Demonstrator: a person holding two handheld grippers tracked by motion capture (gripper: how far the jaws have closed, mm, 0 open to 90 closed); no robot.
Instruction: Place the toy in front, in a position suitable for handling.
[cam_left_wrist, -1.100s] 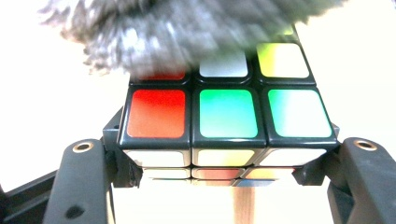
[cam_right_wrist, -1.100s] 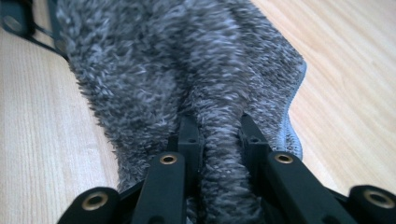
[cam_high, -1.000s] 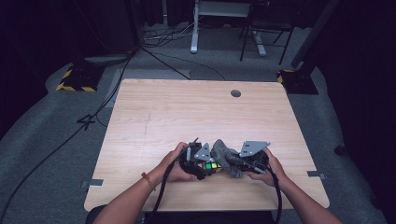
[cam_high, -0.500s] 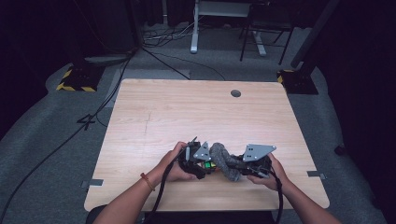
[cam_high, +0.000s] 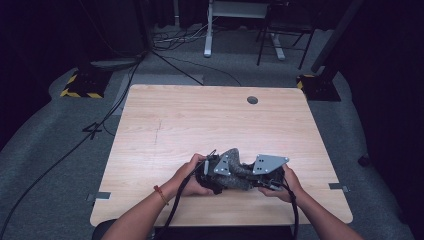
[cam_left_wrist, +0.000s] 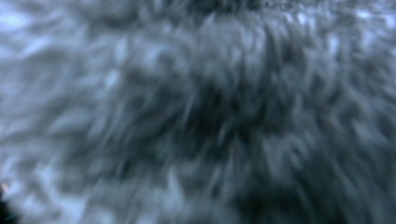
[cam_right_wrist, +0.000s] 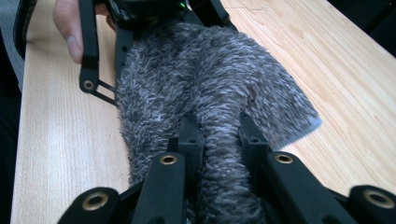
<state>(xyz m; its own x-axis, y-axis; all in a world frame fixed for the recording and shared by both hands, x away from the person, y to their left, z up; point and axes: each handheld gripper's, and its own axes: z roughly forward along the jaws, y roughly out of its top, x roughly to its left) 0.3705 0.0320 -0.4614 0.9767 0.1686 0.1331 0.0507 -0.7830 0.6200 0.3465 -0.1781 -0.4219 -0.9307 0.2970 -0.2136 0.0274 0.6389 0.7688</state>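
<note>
A grey fuzzy cloth (cam_high: 234, 169) hangs between both grippers near the table's front edge. My left gripper (cam_high: 216, 174) is shut on its left end; in the left gripper view the fur (cam_left_wrist: 196, 112) sits blurred right against the lens and hides the jaws. My right gripper (cam_high: 260, 176) is shut on the right end. In the right gripper view its two black jaws (cam_right_wrist: 218, 133) pinch a bunched strip of the cloth (cam_right_wrist: 210, 70), which widens toward the left gripper (cam_right_wrist: 140, 18) and the person's thumb at the top.
The wooden table (cam_high: 200, 120) has a round cable hole (cam_high: 252, 100) near its far edge. Beyond the table are floor cables, a white desk leg (cam_high: 207, 30) and yellow-black striped bases (cam_high: 80, 87).
My right gripper has lifted slightly with its end of the cloth. The left gripper has stayed in place, and both grips are unchanged.
</note>
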